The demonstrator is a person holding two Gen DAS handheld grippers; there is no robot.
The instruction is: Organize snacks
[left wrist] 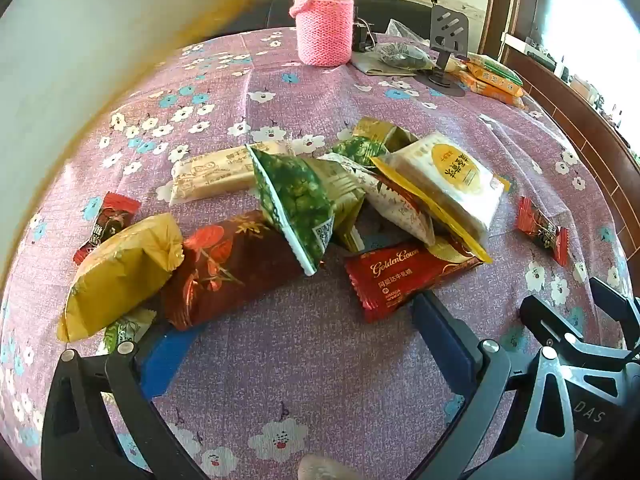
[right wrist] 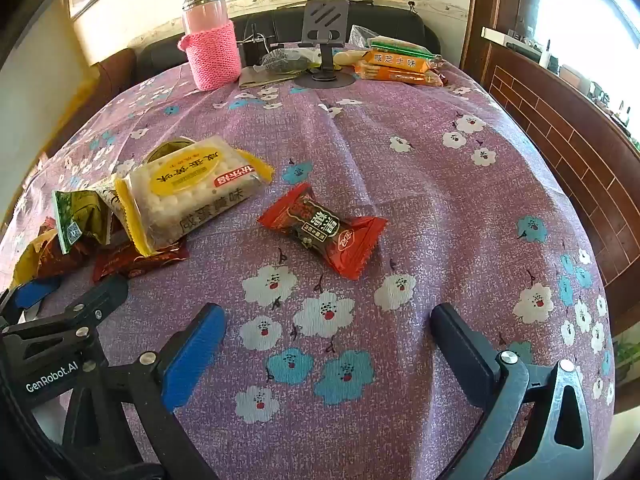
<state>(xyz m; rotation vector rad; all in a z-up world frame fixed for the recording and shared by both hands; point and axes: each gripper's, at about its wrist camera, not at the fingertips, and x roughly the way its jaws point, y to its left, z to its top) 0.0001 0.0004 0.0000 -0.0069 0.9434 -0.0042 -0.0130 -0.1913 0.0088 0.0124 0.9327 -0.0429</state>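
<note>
Right gripper (right wrist: 326, 326), wide open and empty, sits nearest the stray red candy (right wrist: 324, 230) straight ahead, long axis probably diagonal; left gripper (left wrist: 300, 320) likewise open, empty.

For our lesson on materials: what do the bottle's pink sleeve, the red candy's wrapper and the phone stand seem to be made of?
Bottle's pink sleeve: knitted yarn, matte; rows of stitches show.
Red candy's wrapper: probably thin plastic film, glossy; it creases, glints, and has crimped, zigzag ends.
Phone stand: smooth dark grey sheet with cut slots, likely metal, though plastic is possible.
</note>
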